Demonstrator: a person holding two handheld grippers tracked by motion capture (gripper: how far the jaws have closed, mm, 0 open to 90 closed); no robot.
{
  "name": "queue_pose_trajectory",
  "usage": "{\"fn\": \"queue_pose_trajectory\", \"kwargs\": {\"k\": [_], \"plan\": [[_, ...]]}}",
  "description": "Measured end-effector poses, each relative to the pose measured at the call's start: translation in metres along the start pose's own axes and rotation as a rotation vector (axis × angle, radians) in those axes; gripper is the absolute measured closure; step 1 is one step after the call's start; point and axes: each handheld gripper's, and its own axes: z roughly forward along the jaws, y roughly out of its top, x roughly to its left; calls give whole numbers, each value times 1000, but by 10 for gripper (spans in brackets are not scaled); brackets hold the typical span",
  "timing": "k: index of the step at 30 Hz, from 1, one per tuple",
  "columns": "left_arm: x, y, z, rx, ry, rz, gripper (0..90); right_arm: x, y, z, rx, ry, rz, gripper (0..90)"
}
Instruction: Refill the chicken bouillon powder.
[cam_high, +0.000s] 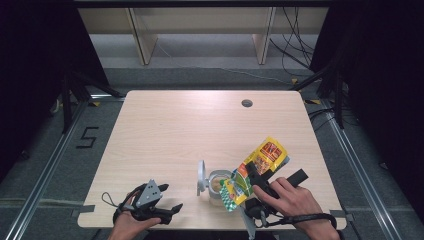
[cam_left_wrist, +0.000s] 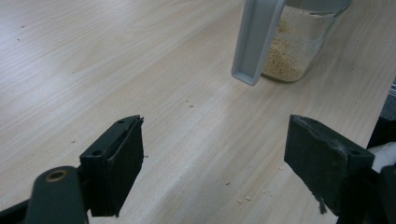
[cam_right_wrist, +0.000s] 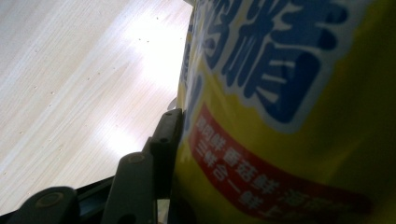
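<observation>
Pale wooden table (cam_high: 165, 130): beside the glass jar (cam_high: 218, 186), the right gripper (cam_high: 261, 181) pinches a yellow pouch (cam_high: 260, 162); left gripper (cam_high: 167, 210) fingers gape empty.

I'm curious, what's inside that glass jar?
The glass jar holds a pale, sandy powder at the bottom. Its lid is flipped open. From the high view, the yellow packet covers part of the jar's mouth.

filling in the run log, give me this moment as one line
right gripper: shut on yellow pouch, tipped over glass jar | left gripper: open, idle near table front edge | jar: part filled, lid open
</observation>
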Motion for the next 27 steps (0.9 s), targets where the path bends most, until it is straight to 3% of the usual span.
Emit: {"fn": "queue_pose_trajectory", "kwargs": {"k": [2, 15, 16, 17, 27], "plan": [[0, 0, 0, -1, -4, -2, 191, 0, 0, 0, 2, 23, 17, 563], [0, 0, 0, -3, -3, 0, 191, 1, 0, 0, 6, 5, 12, 564], [0, 0, 0, 0, -1, 1, 191, 0, 0, 0, 3, 25, 17, 564], [0, 0, 0, -3, -4, -3, 191, 1, 0, 0, 5, 5, 15, 563], [0, 0, 0, 1, -3, 0, 191, 1, 0, 0, -1, 24, 18, 565]]}}
